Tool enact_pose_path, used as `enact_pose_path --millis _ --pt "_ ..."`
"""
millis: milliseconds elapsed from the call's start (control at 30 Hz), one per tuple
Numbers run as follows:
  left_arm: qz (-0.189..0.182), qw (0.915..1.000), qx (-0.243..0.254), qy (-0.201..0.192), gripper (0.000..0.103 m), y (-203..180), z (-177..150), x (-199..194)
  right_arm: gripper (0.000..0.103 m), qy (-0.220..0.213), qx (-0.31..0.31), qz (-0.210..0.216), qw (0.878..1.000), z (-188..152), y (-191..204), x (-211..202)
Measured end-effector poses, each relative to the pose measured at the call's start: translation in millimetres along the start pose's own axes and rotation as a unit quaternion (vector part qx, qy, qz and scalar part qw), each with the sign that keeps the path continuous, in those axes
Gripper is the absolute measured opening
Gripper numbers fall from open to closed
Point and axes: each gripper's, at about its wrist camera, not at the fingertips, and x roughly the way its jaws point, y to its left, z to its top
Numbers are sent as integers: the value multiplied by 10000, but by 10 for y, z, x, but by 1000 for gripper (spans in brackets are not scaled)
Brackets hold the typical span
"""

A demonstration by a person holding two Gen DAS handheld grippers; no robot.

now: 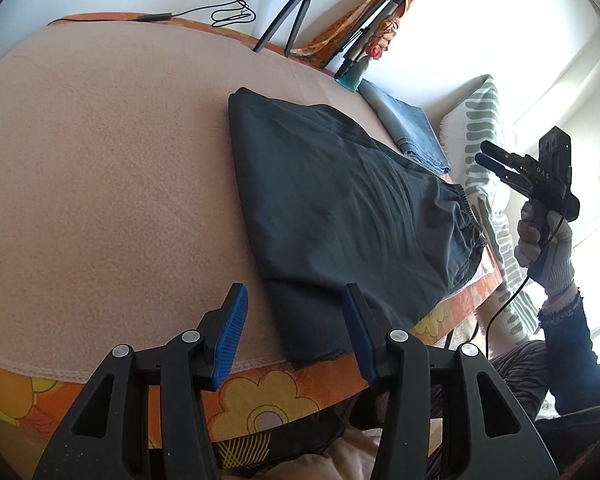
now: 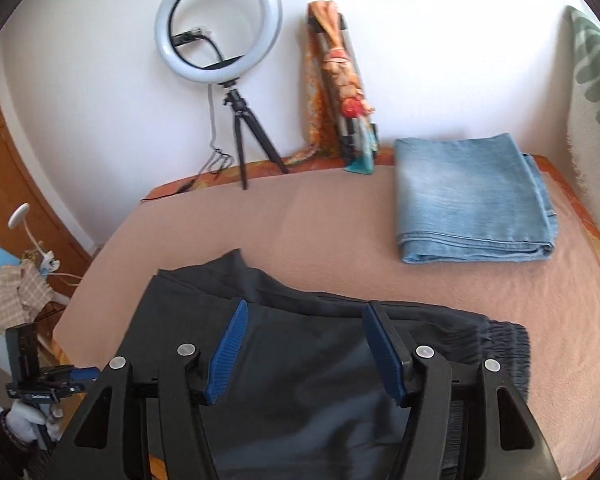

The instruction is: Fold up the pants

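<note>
Both grippers released, holding nothing: left gripper (image 1: 293, 334) hovers off the bed edge, right gripper (image 2: 306, 350) above the dark pants (image 1: 340, 208). Pants lie folded on the pink blanket (image 1: 99, 180), probably finished. Folded jeans (image 2: 472, 208) at 1 o'clock; ring light (image 2: 218, 24) at 11, against the wall.

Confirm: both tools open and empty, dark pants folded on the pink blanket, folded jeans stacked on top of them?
Not quite. The folded jeans are not on the dark pants; they lie apart on the pink blanket, farther back near the wall, as the right wrist view shows. The rest holds: left tool and right tool are open and empty.
</note>
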Motion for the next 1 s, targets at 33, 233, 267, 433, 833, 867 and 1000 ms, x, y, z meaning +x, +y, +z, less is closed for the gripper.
enact_pose_path --millis 33,233,267,433,833,867,1000 --pt "-10 10000 28 14 47 -1 -24 -3 63 34 -220 177 9996 42 161 65" --pt "-13 9999 121 117 47 43 -166 2 66 271 -883 925 9914 243 866 615" --pt "5 9998 132 117 47 53 -173 4 66 355 -961 1010 9896 278 944 724" --pt "-144 9998 47 108 47 63 -141 37 67 851 -1253 1492 9771 451 1359 1276" --pt "-337 9989 216 239 34 -45 -116 172 56 2477 -2089 1574 9329 521 2067 2646" --pt "-339 9989 229 244 34 -45 -115 171 56 2569 -2073 1508 9318 512 2068 2725" --pt "-344 9986 285 266 29 -54 -113 172 51 2785 -1920 1442 9300 523 1956 2902"
